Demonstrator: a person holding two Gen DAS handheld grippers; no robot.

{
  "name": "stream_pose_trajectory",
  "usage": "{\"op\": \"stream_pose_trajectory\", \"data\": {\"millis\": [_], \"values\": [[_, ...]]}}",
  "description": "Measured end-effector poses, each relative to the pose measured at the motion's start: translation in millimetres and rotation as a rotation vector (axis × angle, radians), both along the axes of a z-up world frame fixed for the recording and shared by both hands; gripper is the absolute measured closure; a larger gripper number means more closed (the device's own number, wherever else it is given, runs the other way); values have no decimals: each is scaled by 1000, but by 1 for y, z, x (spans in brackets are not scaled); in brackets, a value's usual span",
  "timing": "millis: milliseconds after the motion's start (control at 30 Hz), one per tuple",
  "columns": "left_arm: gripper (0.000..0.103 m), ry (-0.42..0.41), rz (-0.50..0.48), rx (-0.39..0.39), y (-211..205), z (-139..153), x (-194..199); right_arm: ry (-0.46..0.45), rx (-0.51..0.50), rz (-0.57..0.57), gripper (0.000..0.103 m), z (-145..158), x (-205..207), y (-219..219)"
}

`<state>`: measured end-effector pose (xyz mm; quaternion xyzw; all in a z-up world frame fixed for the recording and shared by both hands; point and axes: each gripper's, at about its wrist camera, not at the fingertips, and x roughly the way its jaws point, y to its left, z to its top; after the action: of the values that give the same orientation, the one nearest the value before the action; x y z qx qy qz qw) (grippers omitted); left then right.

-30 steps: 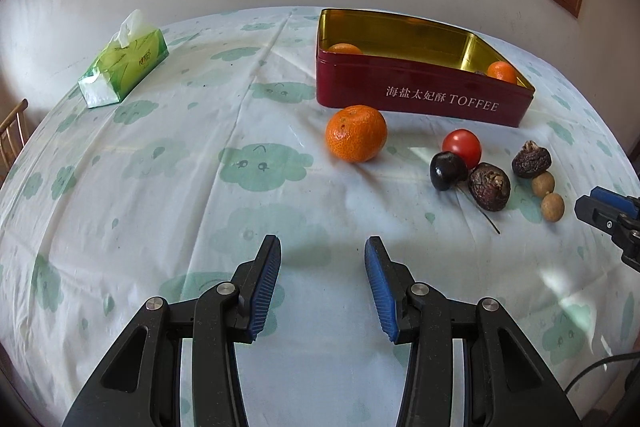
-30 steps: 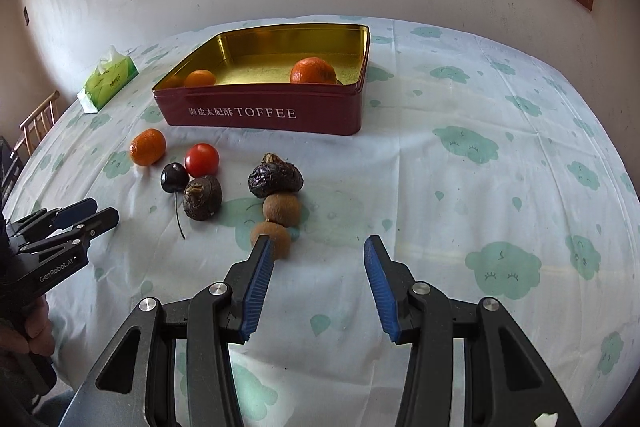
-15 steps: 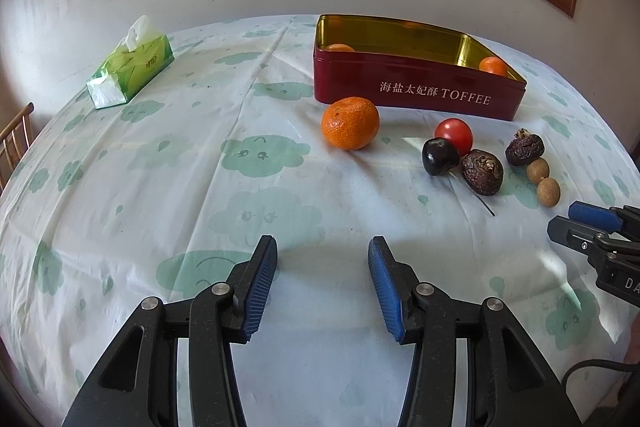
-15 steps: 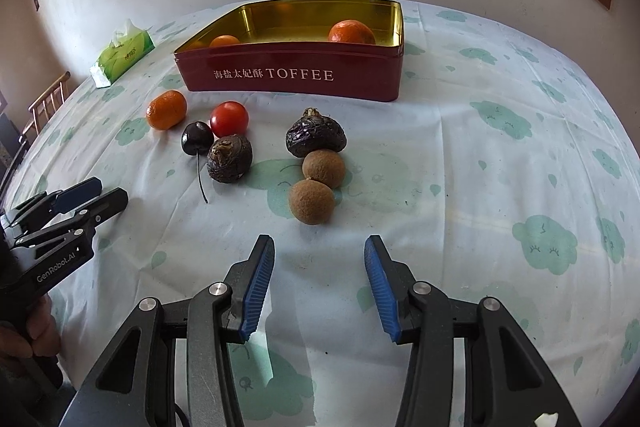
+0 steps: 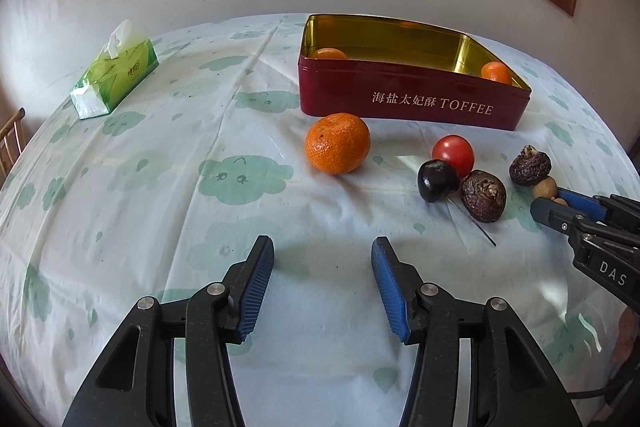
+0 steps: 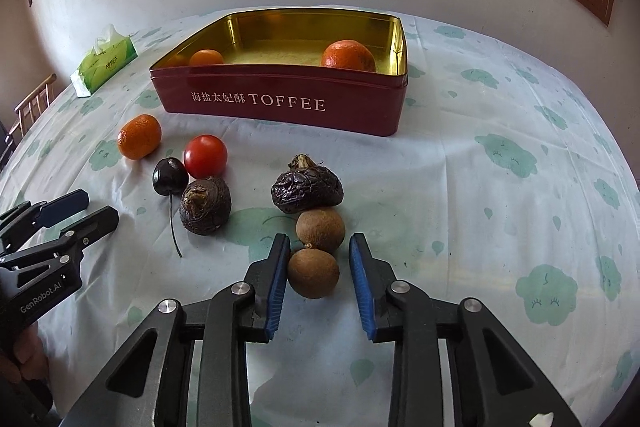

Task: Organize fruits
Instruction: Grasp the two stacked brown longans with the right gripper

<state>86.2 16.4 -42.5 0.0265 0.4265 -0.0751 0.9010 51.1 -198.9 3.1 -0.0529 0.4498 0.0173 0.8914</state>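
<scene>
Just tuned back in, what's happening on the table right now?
A person is sorting fruit into the red toffee tin, which holds tangerines. The right tongs have just been closing around the nearest brown longan, which sits between the pads with a gap on one side, not yet lifted. The left tongs hang open and empty, short of the loose tangerine.

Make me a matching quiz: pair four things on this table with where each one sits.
Things:
1. small brown round fruit
2. green tissue pack
3. red round tomato
4. large orange mandarin with dark marks

Places:
A. inside the red toffee tin
B. between the right gripper pads
C. beside the dark cherry
D. far corner, apart from the fruit

Pairs: 1-B, 2-D, 3-C, 4-A
</scene>
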Motion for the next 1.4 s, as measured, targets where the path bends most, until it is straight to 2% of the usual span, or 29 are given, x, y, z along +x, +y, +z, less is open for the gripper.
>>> {"op": "stream_pose_trajectory", "data": {"millis": [67, 333, 667, 1133, 1400], "values": [[50, 8, -5, -2, -2, 0, 3, -2, -2, 1, 80, 0, -2, -2], [47, 13, -10, -2, -6, 0, 10, -9, 0, -25, 81, 1, -14, -16], [47, 34, -6, -24, -10, 1, 27, -28, -18, -98, 81, 4, 0, -47], [47, 50, 37, -29, -14, 1, 70, -41, -20, -100, 80, 4, 8, -52], [47, 16, 35, 1, -17, -2, 75, -40, -19, -100, 80, 4, 8, -52]]}}
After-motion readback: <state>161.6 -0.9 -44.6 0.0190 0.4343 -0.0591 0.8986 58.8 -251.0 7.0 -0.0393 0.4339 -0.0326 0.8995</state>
